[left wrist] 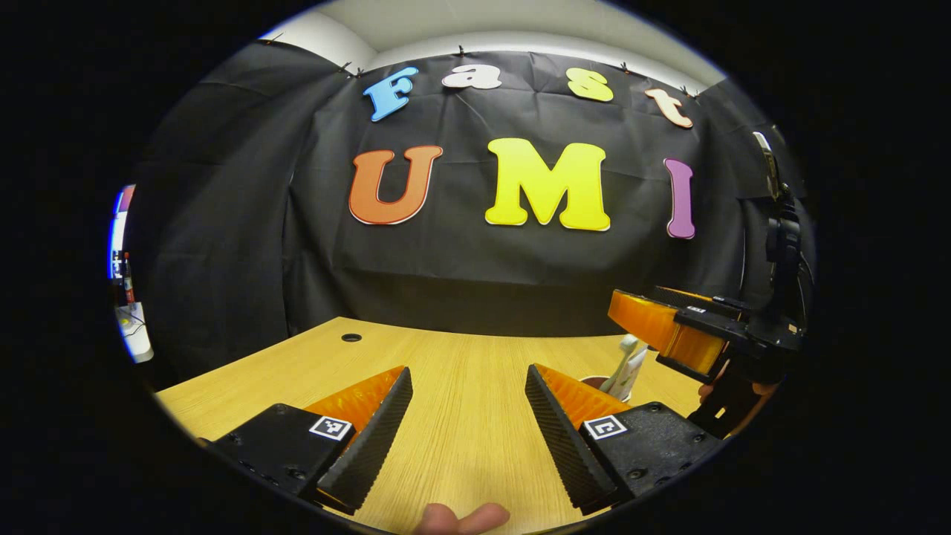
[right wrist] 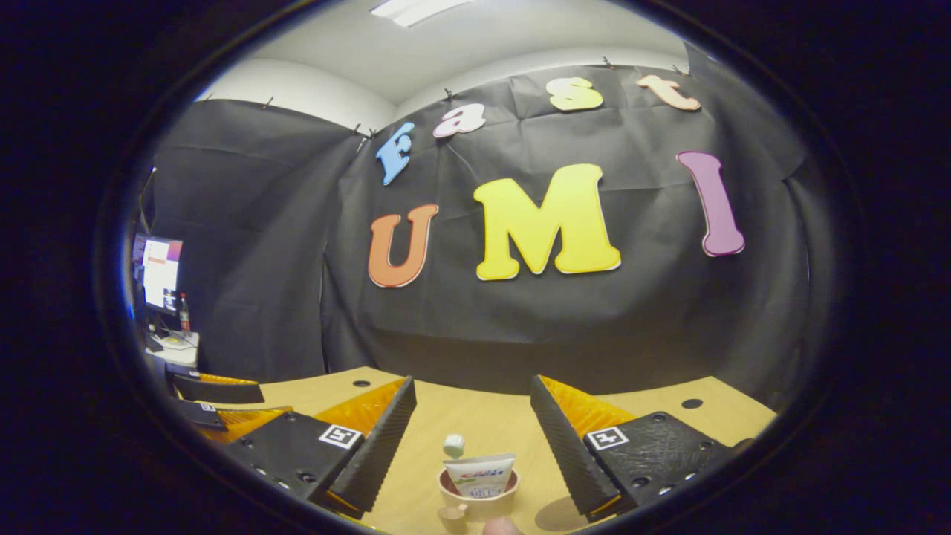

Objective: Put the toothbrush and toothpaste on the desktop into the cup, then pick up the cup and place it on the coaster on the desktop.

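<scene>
While both grippers hang wide open and empty, the small brown-lined cup (right wrist: 478, 496) on the light wooden desk (right wrist: 483, 420) holds the white toothbrush (right wrist: 453, 446) and toothpaste tube (right wrist: 480, 475), near the right gripper (right wrist: 472, 431); left gripper (left wrist: 468, 416) hovers left.

Toothpaste (right wrist: 480, 475) label too small to read; no other text.

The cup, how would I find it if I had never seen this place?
Look at the long wooden desk in front of the black cloth wall. Low down in the right gripper view, between the two open fingers of the right gripper, stands a small round cup. It is the one with a toothbrush and a toothpaste tube sticking up out of it.
</scene>
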